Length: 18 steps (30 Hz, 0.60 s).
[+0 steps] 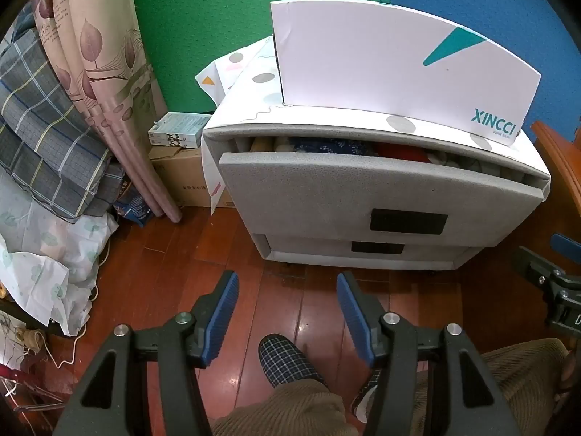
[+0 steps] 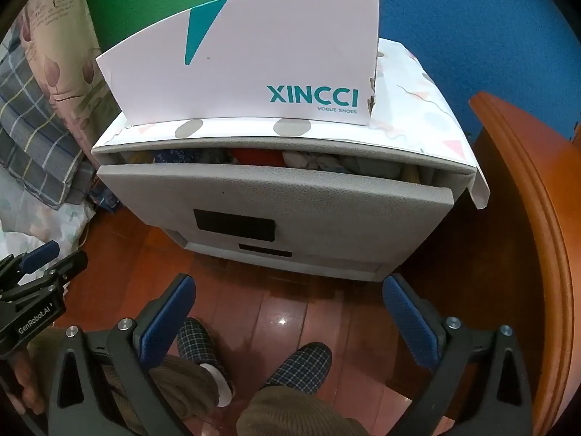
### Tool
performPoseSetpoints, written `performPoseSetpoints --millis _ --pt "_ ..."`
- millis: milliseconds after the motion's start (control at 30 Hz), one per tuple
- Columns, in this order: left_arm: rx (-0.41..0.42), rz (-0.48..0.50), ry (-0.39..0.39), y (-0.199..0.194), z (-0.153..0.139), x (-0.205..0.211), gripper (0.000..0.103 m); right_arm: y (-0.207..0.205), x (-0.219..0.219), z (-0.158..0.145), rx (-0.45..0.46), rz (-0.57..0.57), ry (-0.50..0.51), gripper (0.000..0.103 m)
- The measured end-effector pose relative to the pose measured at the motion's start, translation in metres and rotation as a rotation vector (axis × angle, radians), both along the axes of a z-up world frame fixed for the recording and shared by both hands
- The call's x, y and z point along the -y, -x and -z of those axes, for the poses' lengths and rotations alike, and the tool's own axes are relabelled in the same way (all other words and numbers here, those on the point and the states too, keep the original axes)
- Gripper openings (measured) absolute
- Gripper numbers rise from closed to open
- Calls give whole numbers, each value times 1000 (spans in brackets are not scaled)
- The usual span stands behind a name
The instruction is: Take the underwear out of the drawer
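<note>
A grey two-drawer cabinet [image 1: 381, 185] [image 2: 276, 196] stands on the wooden floor ahead. Its top drawer is pulled out a little, and folded clothes [image 1: 326, 147] [image 2: 254, 156] in blue, red and pale colours show through the gap. Which piece is underwear I cannot tell. My left gripper [image 1: 287, 283] hangs over the floor in front of the cabinet, jaws apart with nothing between them. My right gripper [image 2: 288, 287] is wide open and empty, also short of the cabinet. Its body shows at the left wrist view's right edge [image 1: 552, 283].
A white XINCCI shoe box [image 1: 399, 65] [image 2: 254, 65] sits on the cabinet's patterned cover. Curtain [image 1: 109, 83], bedding [image 1: 43, 138] and cardboard boxes [image 1: 181, 178] crowd the left. A wooden furniture edge [image 2: 526, 225] curves along the right. The person's slippered feet [image 2: 305, 363] rest below the grippers.
</note>
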<state>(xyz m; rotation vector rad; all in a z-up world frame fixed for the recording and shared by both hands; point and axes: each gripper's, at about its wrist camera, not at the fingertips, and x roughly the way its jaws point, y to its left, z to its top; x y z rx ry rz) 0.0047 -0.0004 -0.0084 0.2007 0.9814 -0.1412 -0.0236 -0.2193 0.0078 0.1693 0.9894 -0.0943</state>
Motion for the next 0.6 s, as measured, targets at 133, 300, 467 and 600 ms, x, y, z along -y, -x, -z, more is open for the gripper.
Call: performPoseSetpoints --millis 133,300,467,600 --pt "0 1 1 0 0 -1 58 4 3 0 0 5 -7 102" --pt "0 2 2 0 0 -1 58 0 2 0 0 7 -14 102" --pt "0 1 2 0 0 -1 58 1 2 0 8 1 -9 102" --pt "-1 1 1 0 -1 -1 58 2 4 1 8 5 -25 102"
